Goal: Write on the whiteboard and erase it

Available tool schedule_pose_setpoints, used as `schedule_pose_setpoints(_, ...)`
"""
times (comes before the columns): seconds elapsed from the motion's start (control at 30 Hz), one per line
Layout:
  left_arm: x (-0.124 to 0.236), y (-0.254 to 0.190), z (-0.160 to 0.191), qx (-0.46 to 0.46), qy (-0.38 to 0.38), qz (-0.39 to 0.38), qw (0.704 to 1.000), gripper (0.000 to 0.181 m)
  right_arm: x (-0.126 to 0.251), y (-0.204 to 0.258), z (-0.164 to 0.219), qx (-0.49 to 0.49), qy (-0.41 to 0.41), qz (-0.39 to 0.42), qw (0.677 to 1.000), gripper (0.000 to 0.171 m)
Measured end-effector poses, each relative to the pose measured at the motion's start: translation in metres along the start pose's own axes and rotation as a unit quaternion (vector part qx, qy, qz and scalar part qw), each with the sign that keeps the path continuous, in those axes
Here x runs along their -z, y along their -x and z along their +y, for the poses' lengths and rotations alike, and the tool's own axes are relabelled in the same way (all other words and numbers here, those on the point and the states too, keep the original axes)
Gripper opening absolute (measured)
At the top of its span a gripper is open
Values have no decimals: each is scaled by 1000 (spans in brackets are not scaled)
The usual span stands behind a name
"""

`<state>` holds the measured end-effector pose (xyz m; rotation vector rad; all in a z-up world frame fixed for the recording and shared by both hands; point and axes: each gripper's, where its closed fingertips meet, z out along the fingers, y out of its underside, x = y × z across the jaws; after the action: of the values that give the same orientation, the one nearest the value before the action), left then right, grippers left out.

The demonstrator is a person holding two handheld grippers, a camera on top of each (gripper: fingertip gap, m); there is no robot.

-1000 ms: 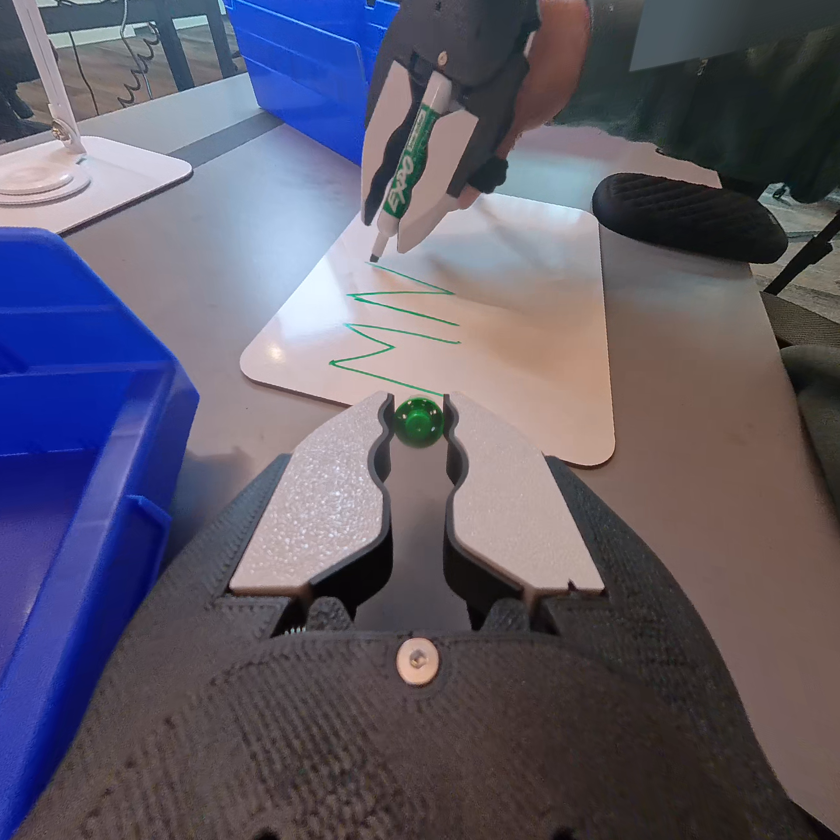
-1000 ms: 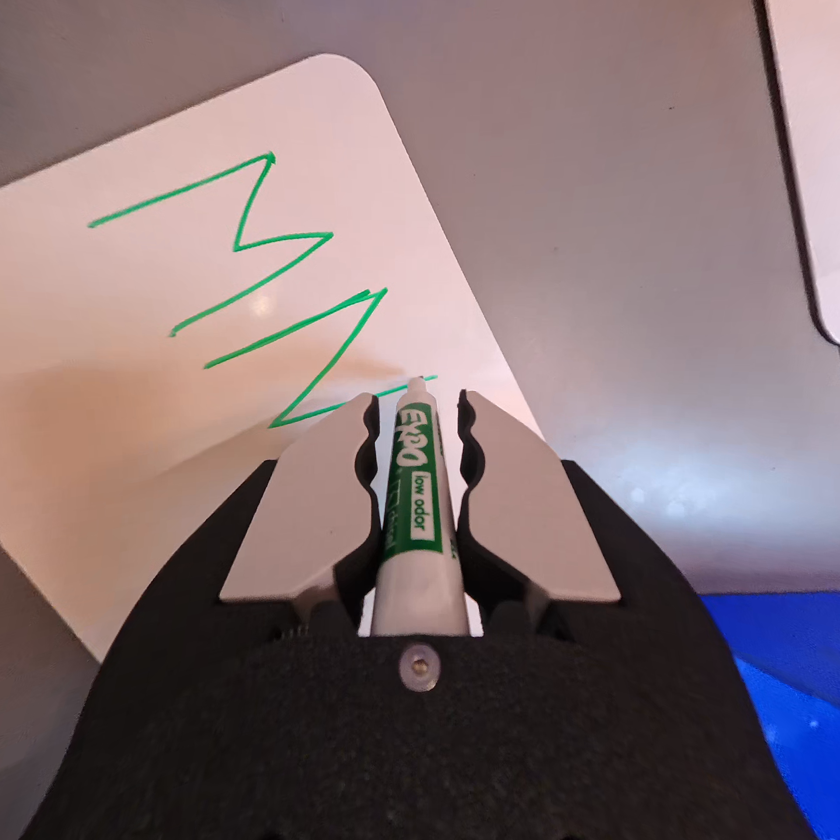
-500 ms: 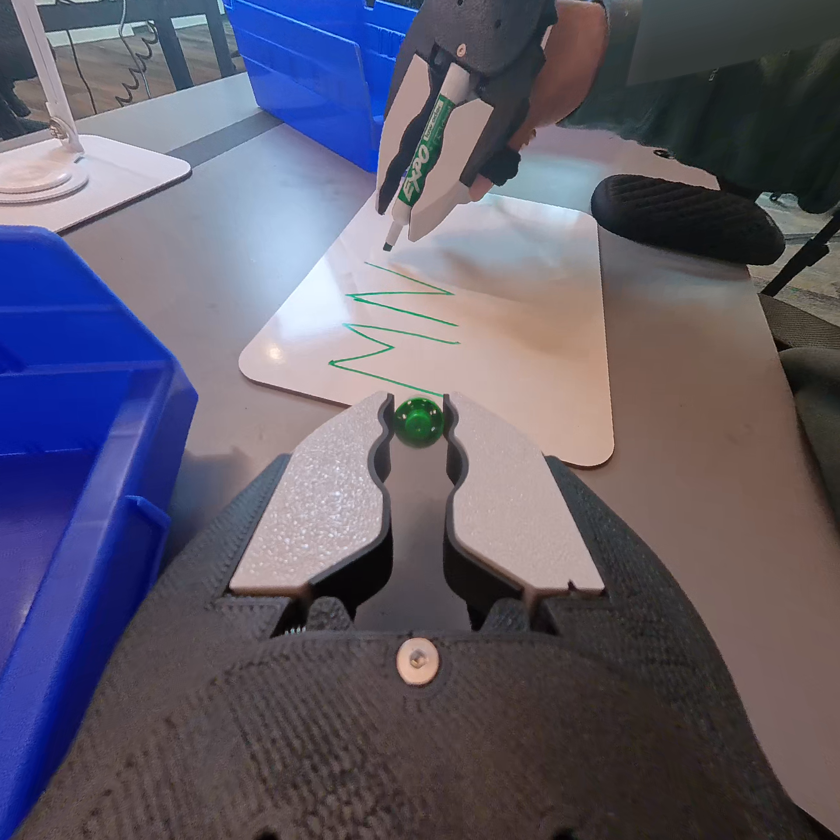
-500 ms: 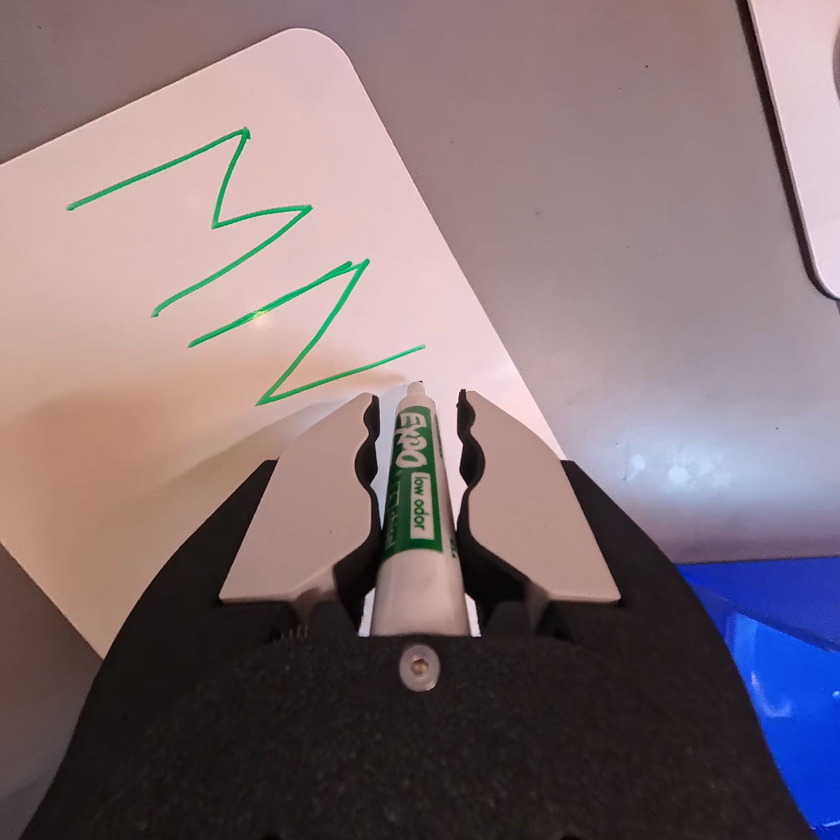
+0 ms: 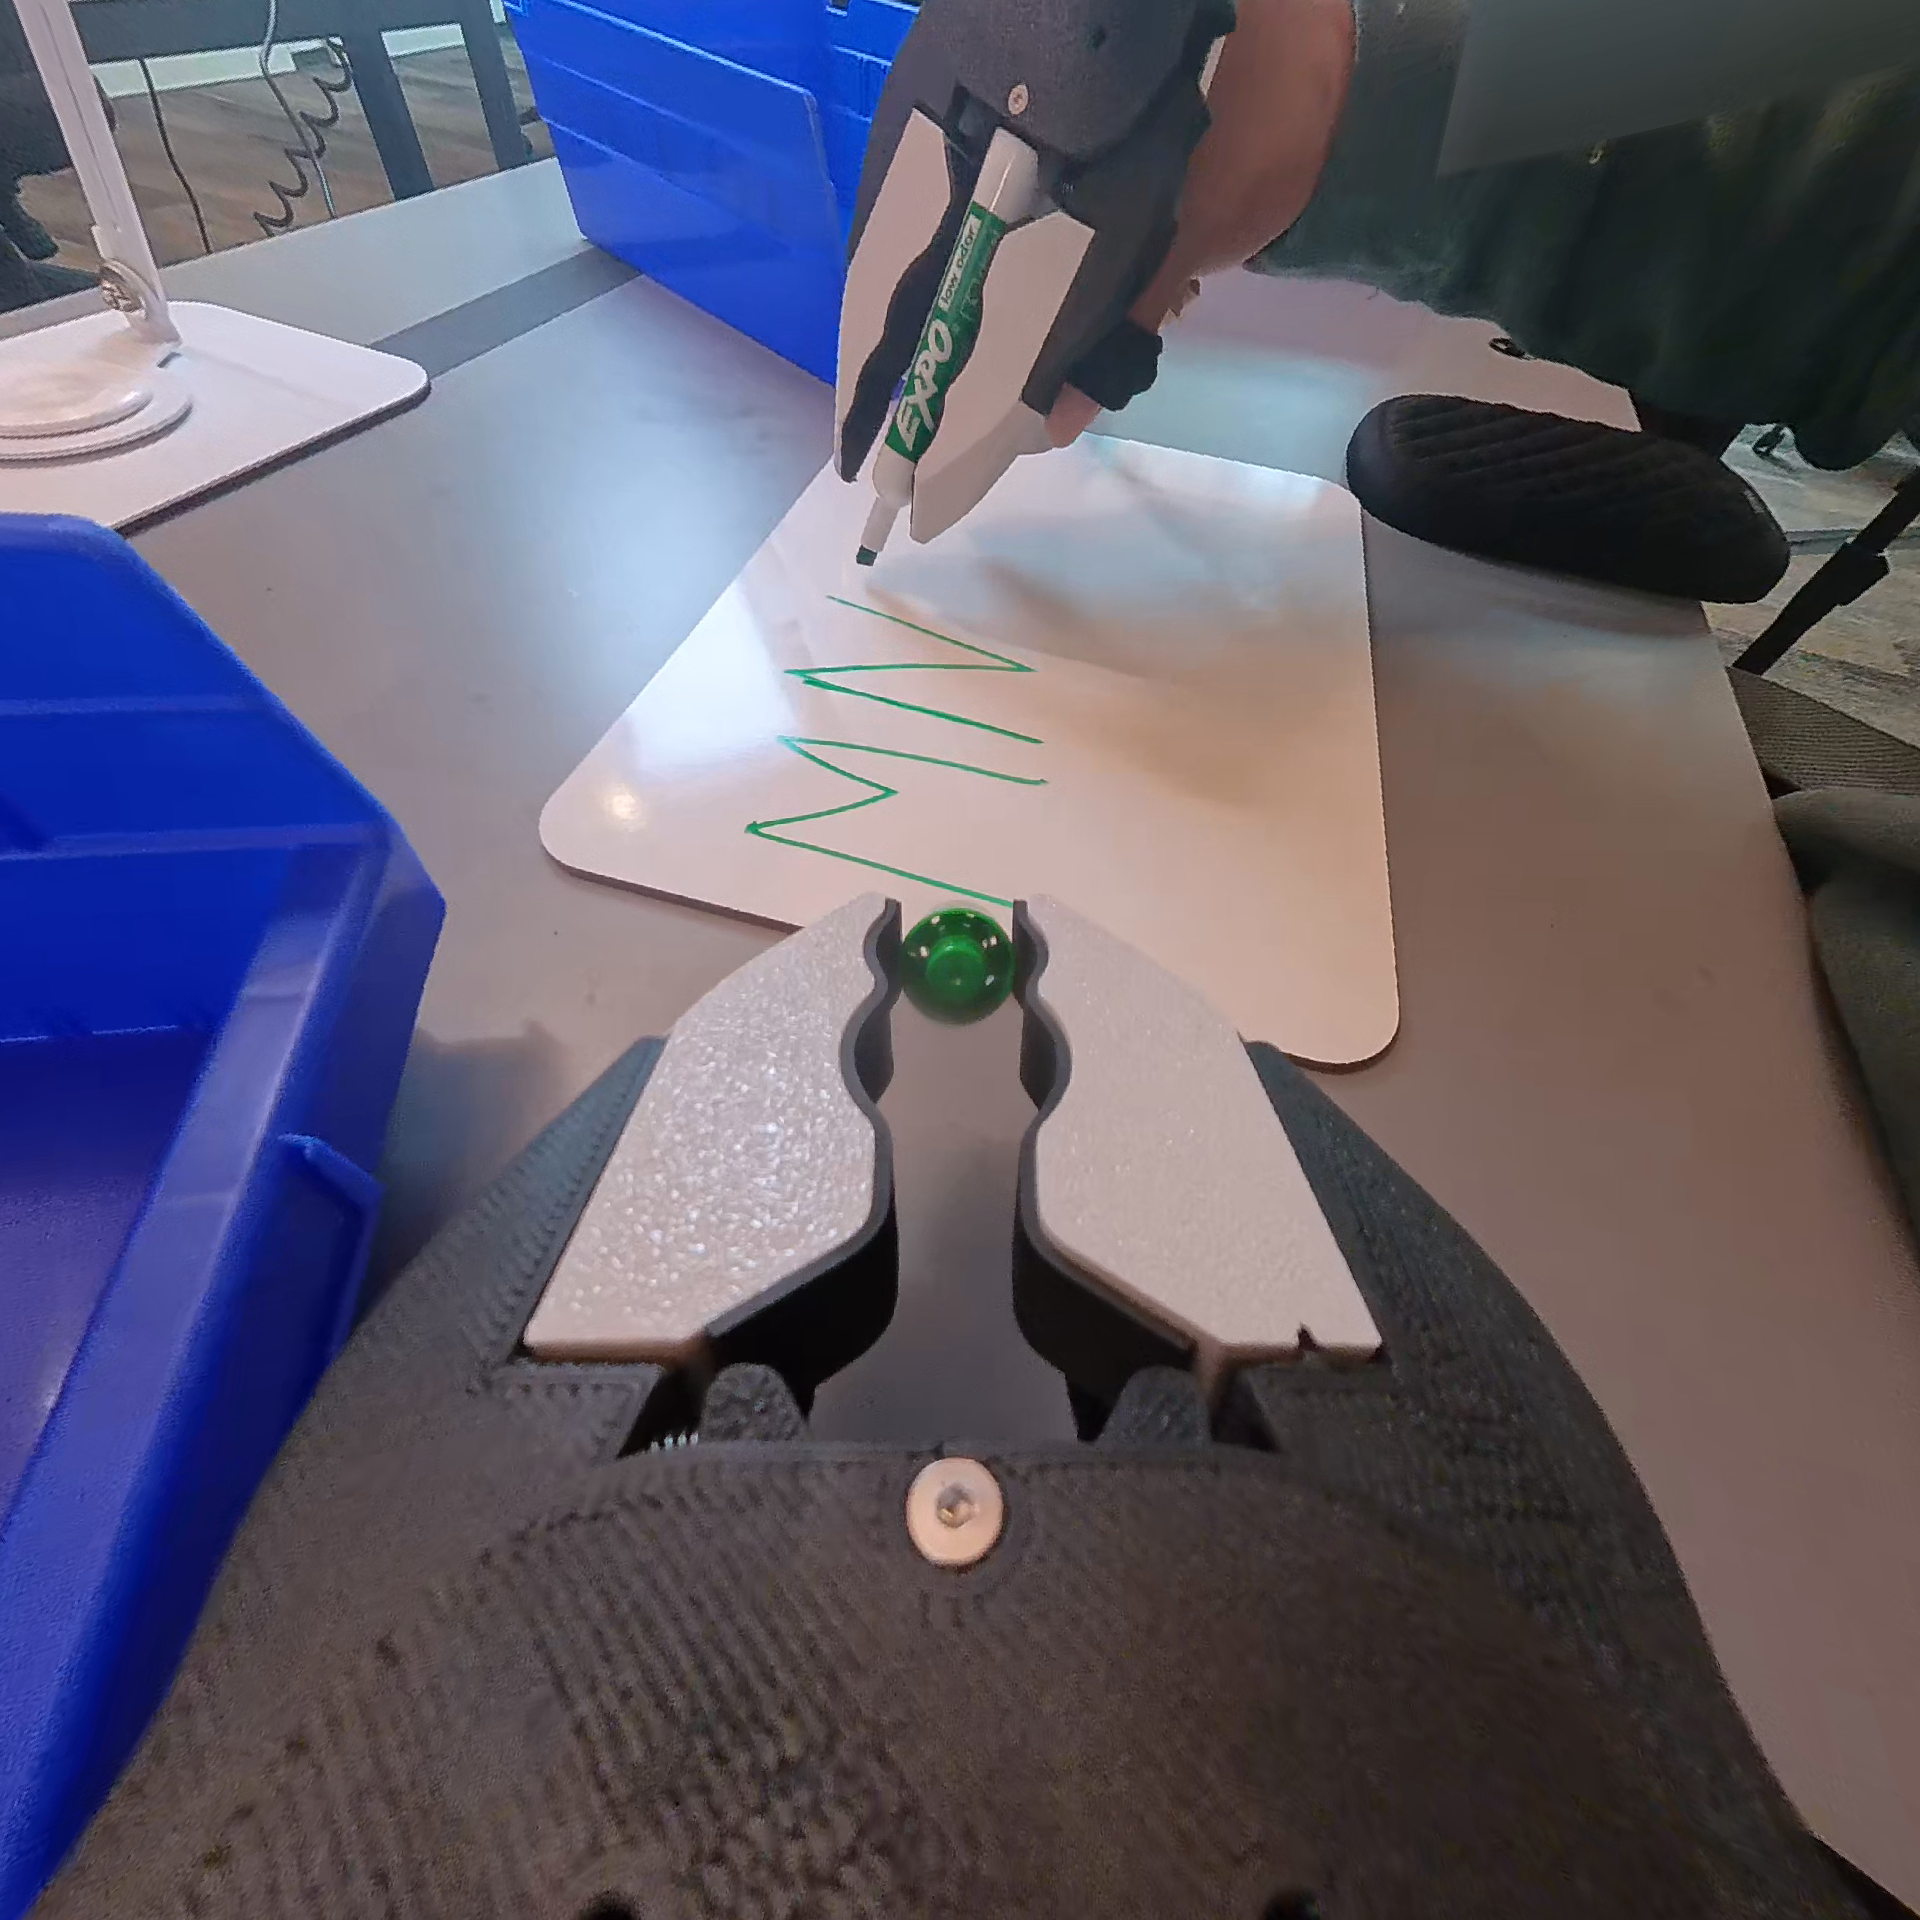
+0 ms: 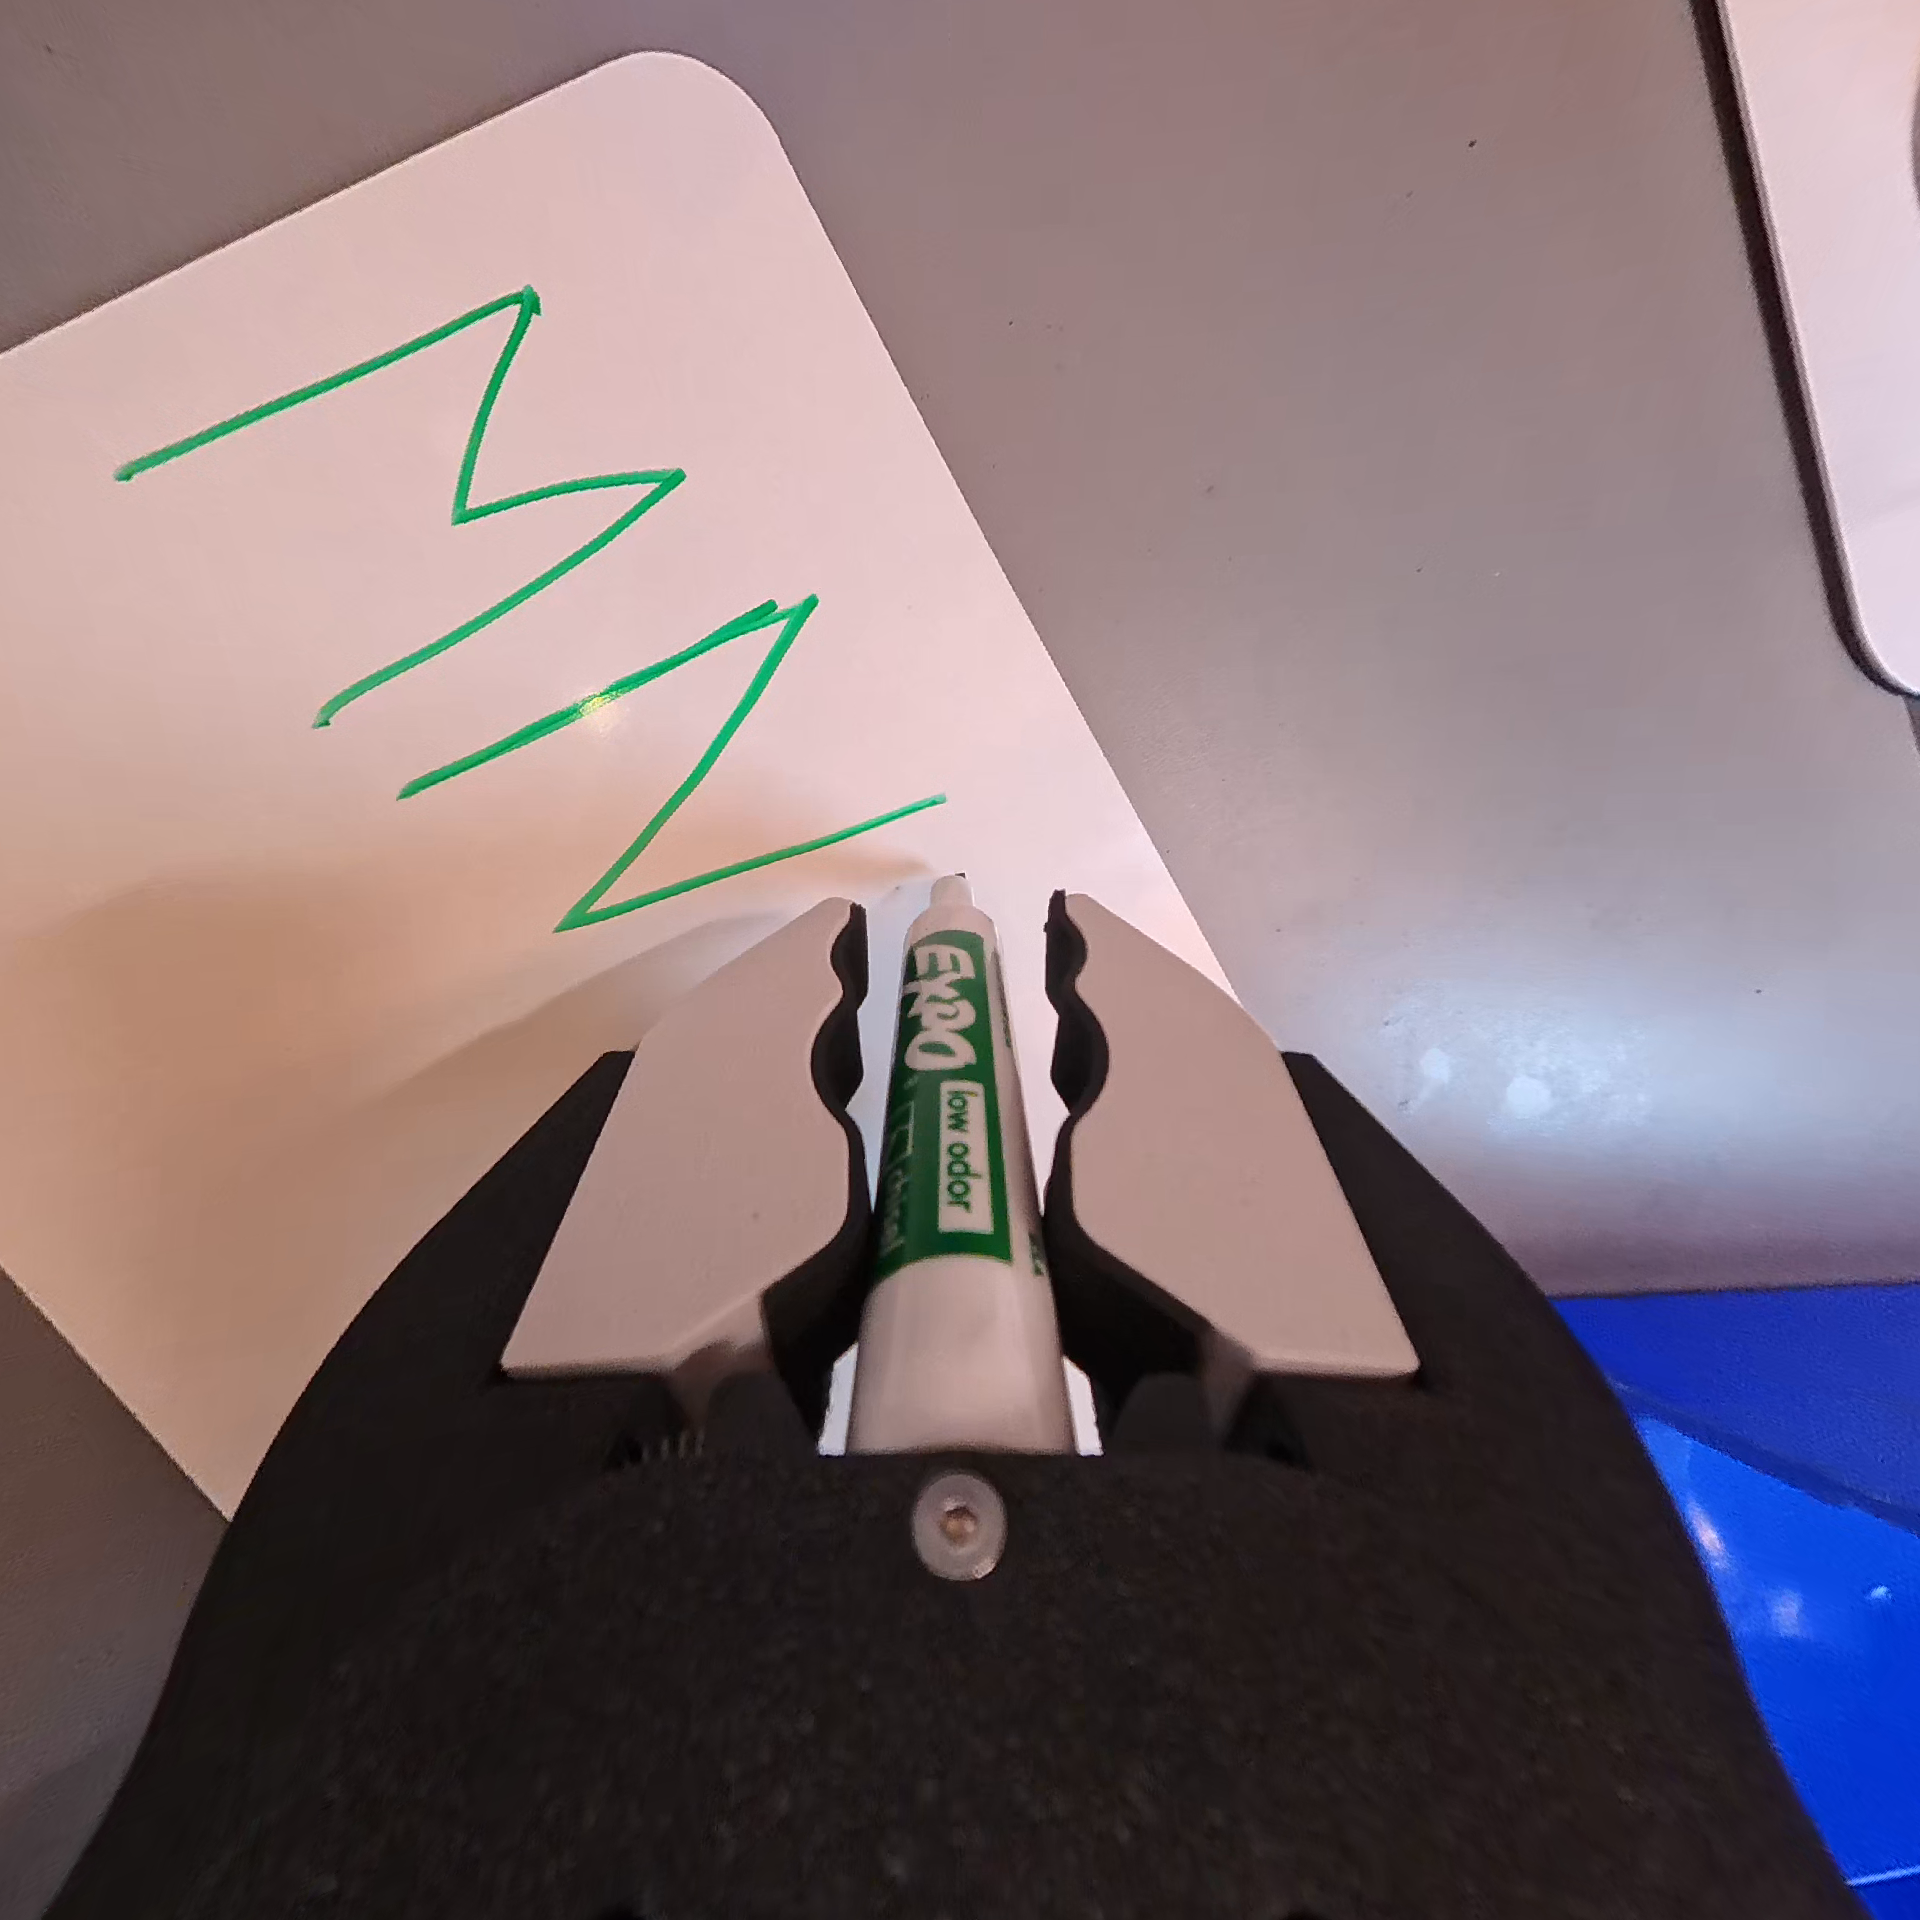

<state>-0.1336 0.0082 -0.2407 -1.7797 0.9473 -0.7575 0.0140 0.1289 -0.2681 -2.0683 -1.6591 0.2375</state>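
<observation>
right wrist view shows your right tool (image 6: pixel 951 914) clamped on a green marker (image 6: pixel 951 1143), which runs forward between the two fingers with its tip just past them. the tip sits above the near end of a green zigzag line (image 6: pixel 582 634) on the whiteboard (image 6: pixel 260 987); whether it touches the surface you cannot tell here. in the left wrist view the tip hangs just above the board, close to the far end of the zigzag. the whiteboard lies flat on the grey tabletop (image 5: pixel 1558 1143). your left tool (image 5: pixel 951 914) pinches the marker's green cap (image 5: pixel 954 966) between its fingertips, low over the near edge of the board. a blue bin (image 5: pixel 187 1039) stands to its left, and a black pad (image 5: pixel 1558 494) lies beyond the board's far right corner.
</observation>
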Motion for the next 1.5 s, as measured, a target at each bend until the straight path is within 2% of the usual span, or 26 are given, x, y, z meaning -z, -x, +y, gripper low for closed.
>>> schedule_pose_setpoints(0.47,0,0,0,0,0,-1,1000,20,-6,1,1,3,5,-10,1000,34)
schedule_pose_setpoints(0.63,0,0,0,-8,2,-4,1000,20,2,31,6,22,17,-45,999,34)
schedule_pose_setpoints(0.8,0,-1,0,-17,4,-6,1000,20,19,66,27,42,56,-73,995,34)
schedule_pose_setpoints(0.97,0,-1,1,-16,4,-6,1000,20,22,41,40,35,73,-41,996,34)
schedule_pose_setpoints(1.17,0,-1,1,-13,4,-5,1000,20,4,-1,22,45,54,-6,997,34)
schedule_pose_setpoints(1.33,0,-1,1,-12,4,-4,1000,20,-2,-5,5,48,25,-9,998,34)
schedule_pose_setpoints(1.5,-1,-1,1,-11,4,-3,1000,20,18,-5,16,23,10,0,1000,34)
